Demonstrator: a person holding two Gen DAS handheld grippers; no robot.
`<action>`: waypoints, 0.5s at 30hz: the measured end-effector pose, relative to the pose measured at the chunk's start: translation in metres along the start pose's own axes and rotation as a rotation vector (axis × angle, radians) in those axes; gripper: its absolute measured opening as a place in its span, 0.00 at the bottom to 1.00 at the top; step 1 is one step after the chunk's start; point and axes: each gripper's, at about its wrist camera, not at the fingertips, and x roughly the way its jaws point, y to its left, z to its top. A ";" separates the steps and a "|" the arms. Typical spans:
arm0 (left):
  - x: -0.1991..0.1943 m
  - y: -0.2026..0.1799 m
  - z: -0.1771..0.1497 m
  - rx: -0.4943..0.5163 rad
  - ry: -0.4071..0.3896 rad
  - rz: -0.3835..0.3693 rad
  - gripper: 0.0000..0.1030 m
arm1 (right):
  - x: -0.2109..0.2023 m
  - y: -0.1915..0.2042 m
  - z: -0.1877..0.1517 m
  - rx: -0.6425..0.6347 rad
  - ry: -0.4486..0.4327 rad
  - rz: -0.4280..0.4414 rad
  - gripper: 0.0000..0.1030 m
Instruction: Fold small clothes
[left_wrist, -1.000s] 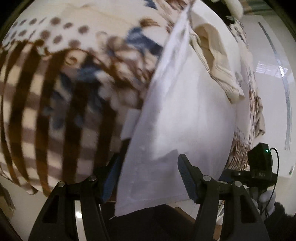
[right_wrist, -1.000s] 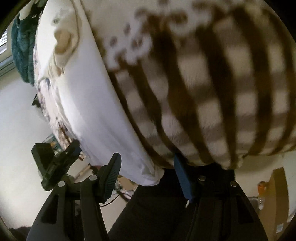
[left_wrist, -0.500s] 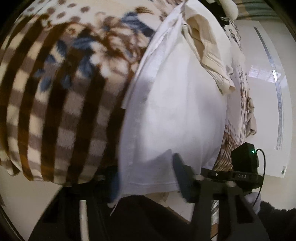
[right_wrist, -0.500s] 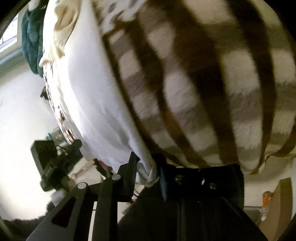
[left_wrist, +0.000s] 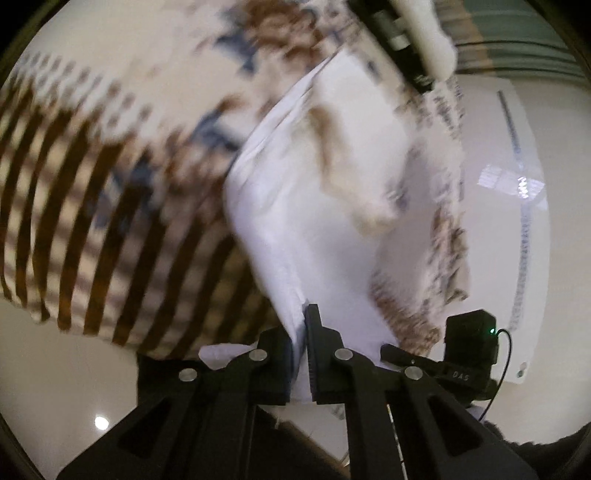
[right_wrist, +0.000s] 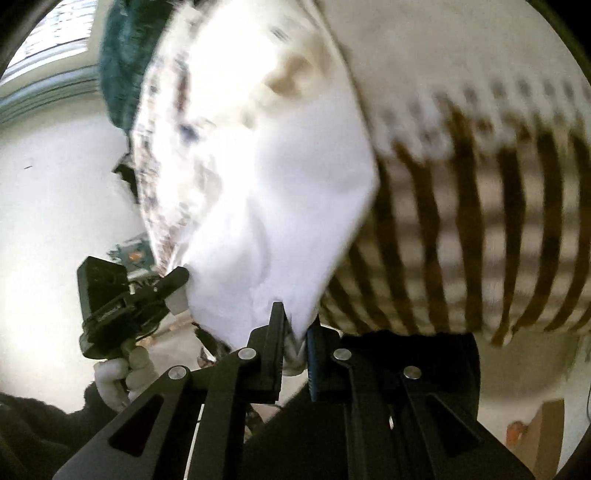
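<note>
A white garment (left_wrist: 306, 206) lies on a brown-striped, floral blanket (left_wrist: 110, 192). My left gripper (left_wrist: 300, 332) is shut on the garment's near hem, with cloth pinched between the jaws. In the right wrist view the same white garment (right_wrist: 273, 206) spreads upward, and my right gripper (right_wrist: 295, 328) is shut on its other near corner, lifted off the blanket (right_wrist: 480, 229). A cream garment (left_wrist: 354, 177) lies on the white one further away. Each view shows the other gripper beside it: the right one (left_wrist: 469, 350), the left one (right_wrist: 122, 295). Both views are blurred by motion.
The blanket covers a surface whose near edge runs just past the grippers. A dark teal cloth (right_wrist: 122, 74) sits at the far end. A white board with a ruled strip (left_wrist: 517, 206) lies beyond the blanket. Pale floor shows below (left_wrist: 55, 350).
Both grippers closed from open onto the white garment's near edge. The hem is now pinched and pulled up off the blanket, and both views have swung.
</note>
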 end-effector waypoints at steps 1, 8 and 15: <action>-0.005 -0.011 0.011 0.002 -0.020 -0.020 0.04 | -0.008 0.007 0.009 -0.005 -0.019 0.014 0.10; -0.002 -0.059 0.110 -0.030 -0.125 -0.168 0.04 | -0.047 0.045 0.104 -0.024 -0.196 0.069 0.10; 0.045 -0.070 0.226 -0.033 -0.148 -0.149 0.35 | -0.048 0.037 0.215 0.079 -0.306 0.068 0.15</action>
